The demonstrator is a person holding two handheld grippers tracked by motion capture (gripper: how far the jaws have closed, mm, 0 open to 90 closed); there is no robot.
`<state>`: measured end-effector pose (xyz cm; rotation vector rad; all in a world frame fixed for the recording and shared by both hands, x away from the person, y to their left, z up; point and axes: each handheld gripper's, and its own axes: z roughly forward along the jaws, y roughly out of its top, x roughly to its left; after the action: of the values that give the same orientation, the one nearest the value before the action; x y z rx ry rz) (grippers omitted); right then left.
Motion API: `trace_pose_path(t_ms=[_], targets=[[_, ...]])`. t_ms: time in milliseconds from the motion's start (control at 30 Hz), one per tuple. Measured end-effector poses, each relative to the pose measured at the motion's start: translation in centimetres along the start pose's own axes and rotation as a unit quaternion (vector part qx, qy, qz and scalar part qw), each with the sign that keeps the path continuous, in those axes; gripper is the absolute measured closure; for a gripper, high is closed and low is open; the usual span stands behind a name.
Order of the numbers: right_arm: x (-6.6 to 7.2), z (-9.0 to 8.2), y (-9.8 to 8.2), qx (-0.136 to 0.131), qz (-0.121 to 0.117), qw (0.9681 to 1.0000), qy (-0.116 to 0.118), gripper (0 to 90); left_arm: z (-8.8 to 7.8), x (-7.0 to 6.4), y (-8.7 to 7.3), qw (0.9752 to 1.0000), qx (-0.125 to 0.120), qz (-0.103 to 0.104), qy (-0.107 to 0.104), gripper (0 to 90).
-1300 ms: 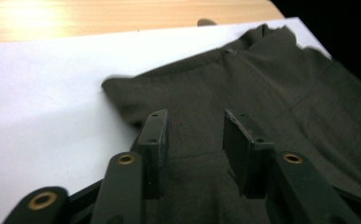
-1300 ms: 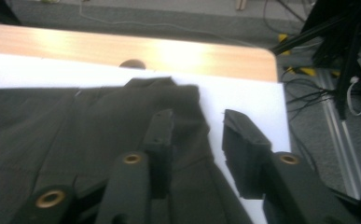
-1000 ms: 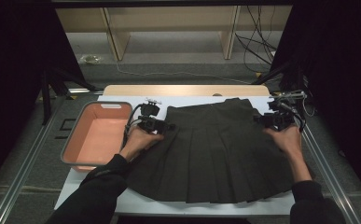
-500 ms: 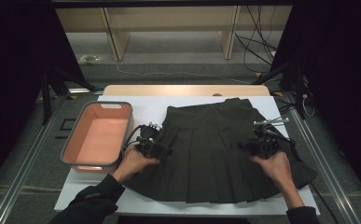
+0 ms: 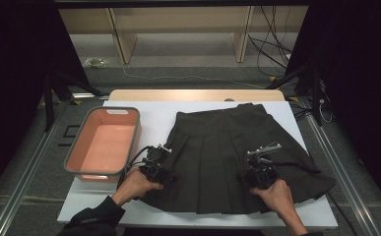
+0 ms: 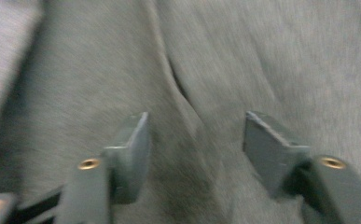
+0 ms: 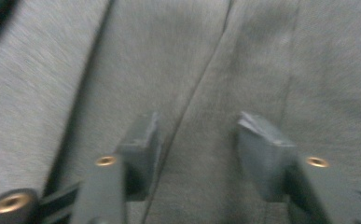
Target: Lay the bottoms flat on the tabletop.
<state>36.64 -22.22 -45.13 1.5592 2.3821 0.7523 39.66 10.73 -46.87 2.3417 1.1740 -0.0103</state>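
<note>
You've drawn both grippers down the pleated skirt [image 5: 227, 157]; left gripper [image 6: 194, 140] and right gripper [image 7: 197, 140] have been closing but gape empty, smoothing continues.

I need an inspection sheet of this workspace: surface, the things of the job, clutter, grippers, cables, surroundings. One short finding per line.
Surface: white table, wooden strip at far edge.
Job's things: dark pleated skirt spread flat, waistband far.
Clutter: empty pink bin left of the skirt.
Grippers: left gripper on the skirt's left side, right gripper on its right part; jaws apart over the cloth, just been closing, nothing pinched.
Cables: one trails from each gripper; more on the floor.
Surroundings: wooden legs, black curtains.
</note>
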Motion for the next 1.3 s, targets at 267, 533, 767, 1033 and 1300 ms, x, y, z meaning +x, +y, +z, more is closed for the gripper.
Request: trace_pose_path(t_ms=[267,533,767,1033,1300], targets=[[1.5,1.2,-0.2,0.032,-0.005,0.9994,0.011,87.5,1.2,-0.9,0.1,0.9999,-0.001,0.005,-0.016,87.1],[1.4,1.1,0.0,0.031,-0.006,0.9994,0.011,86.8,1.8,-3.6,1.1,0.9958,-0.024,-0.008,-0.088,83.8],[1.1,0.9,-0.1,0.036,-0.015,0.9992,0.011,81.2,-1.1,-1.7,0.9,0.9941,-0.066,-0.018,-0.084,64.9],[0.9,0.7,-0.3,0.044,-0.029,0.9986,0.007,86.6,-2.9,0.4,0.3,0.9955,-0.088,-0.029,-0.022,48.7],[1.5,0.5,-1.3,0.057,-0.041,0.9975,0.008,87.8,-3.1,1.4,-0.4,0.9962,-0.077,-0.039,-0.001,40.9]])
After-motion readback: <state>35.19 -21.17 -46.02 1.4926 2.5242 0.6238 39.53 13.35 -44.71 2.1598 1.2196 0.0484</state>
